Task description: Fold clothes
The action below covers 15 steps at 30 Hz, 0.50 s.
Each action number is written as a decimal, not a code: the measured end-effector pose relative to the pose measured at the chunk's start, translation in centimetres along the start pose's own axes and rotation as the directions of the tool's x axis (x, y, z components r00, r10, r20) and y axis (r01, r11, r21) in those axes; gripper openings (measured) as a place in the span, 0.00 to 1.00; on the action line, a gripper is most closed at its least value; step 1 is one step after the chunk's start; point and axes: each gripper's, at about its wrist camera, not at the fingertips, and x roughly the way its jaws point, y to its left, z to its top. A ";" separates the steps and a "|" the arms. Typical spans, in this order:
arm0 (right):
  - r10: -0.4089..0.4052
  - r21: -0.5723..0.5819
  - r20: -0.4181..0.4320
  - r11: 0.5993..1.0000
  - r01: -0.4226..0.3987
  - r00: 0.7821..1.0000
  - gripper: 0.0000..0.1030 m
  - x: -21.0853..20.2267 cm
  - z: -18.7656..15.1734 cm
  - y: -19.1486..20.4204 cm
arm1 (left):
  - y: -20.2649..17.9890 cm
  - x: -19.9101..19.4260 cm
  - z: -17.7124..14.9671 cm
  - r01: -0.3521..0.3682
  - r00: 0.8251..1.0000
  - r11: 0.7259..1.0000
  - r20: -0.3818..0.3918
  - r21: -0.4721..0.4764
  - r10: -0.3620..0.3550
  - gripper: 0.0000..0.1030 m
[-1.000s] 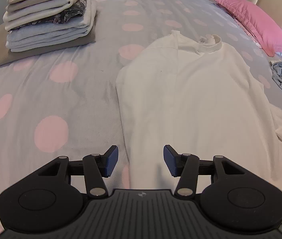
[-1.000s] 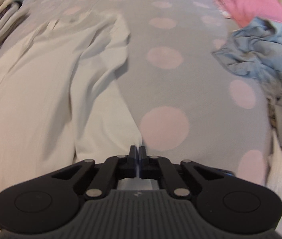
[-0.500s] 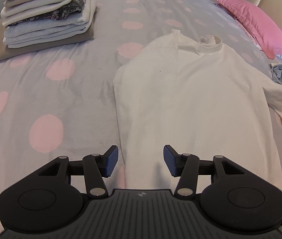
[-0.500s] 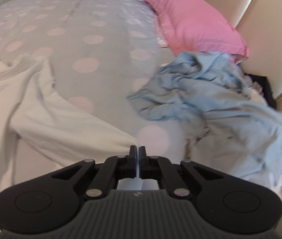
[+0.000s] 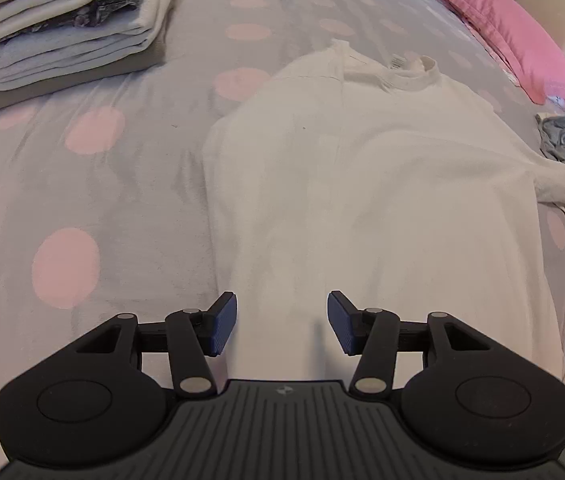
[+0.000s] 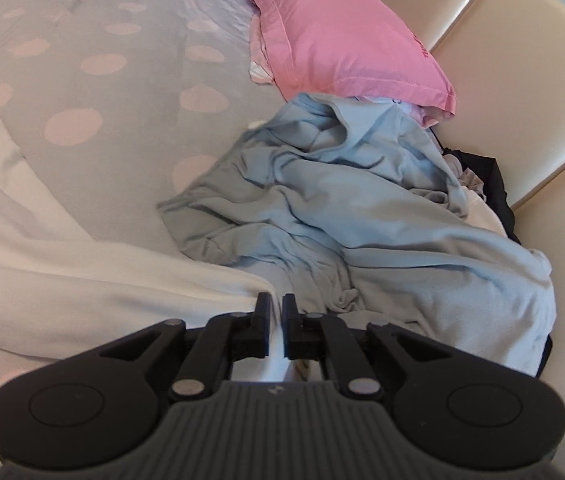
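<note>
Lying flat: white shirt [image 5: 362, 184], sleeve outstretched.

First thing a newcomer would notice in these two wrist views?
The white shirt spread flat across the polka-dot bedspread, straight ahead of the open left gripper. Next, the pink pillow against the cream headboard, with a crumpled blue garment just below it. A stack of folded clothes sits far left.
</note>
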 end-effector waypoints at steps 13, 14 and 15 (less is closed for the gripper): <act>0.443 0.261 0.100 0.852 -0.453 0.891 0.42 -8.3 -5.3 4.2 | -1.8 0.0 -2.8 -0.013 0.996 0.989 -0.080 0.151 0.025 0.50; 0.456 0.252 0.109 0.847 -0.468 0.884 0.43 -9.0 -5.7 4.6 | -2.1 -0.1 -3.2 -0.004 0.996 0.986 -0.088 0.166 0.019 0.51; 0.459 0.243 0.114 0.847 -0.473 0.881 0.44 -9.5 -6.1 5.0 | -2.4 -0.1 -3.6 0.000 0.995 0.983 -0.099 0.185 0.018 0.53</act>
